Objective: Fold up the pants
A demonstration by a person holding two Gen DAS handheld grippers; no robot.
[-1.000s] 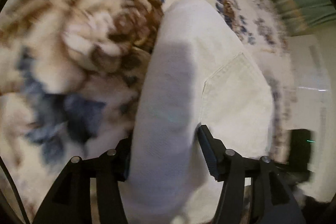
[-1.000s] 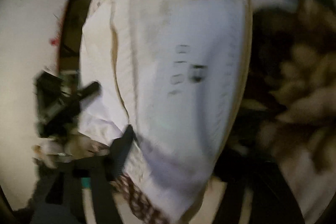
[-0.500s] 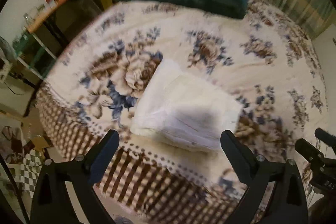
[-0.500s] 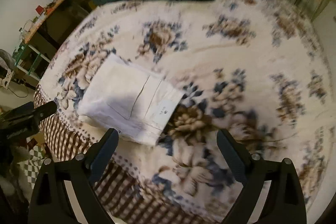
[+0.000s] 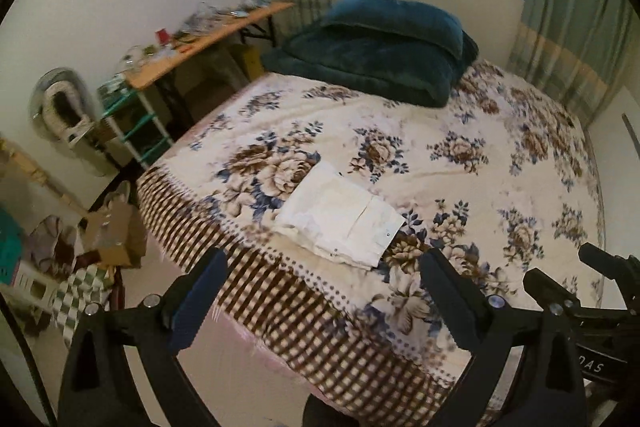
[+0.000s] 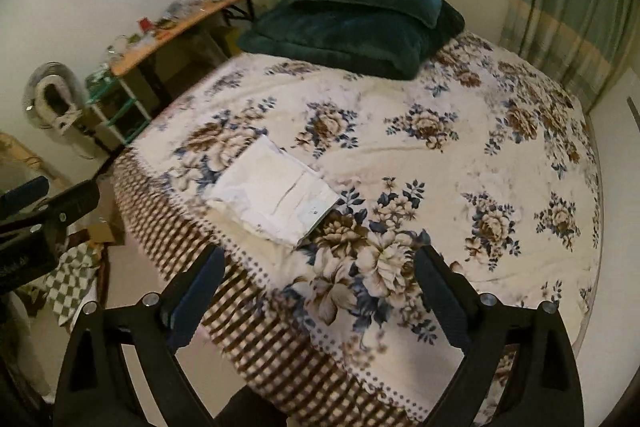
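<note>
The pants lie on the bed as a compact white rectangle, near its left front corner, just behind the checked border of the floral bedspread. The layers sit stacked with the edges roughly aligned and a back pocket facing up; no leg trails loose. Judged from this, the folding itself looks finished.

The left gripper hangs in the air above the near edge of the bed, jaws spread wide with nothing between them. The right gripper does the same just to its right, jaws likewise spread and empty. Both are well apart from the cloth.

What is left seems small: at most a smoothing of the slightly rumpled near-left edge of the stack. A dark green quilt lies folded at the far end of the bed, clear of the work.
</note>
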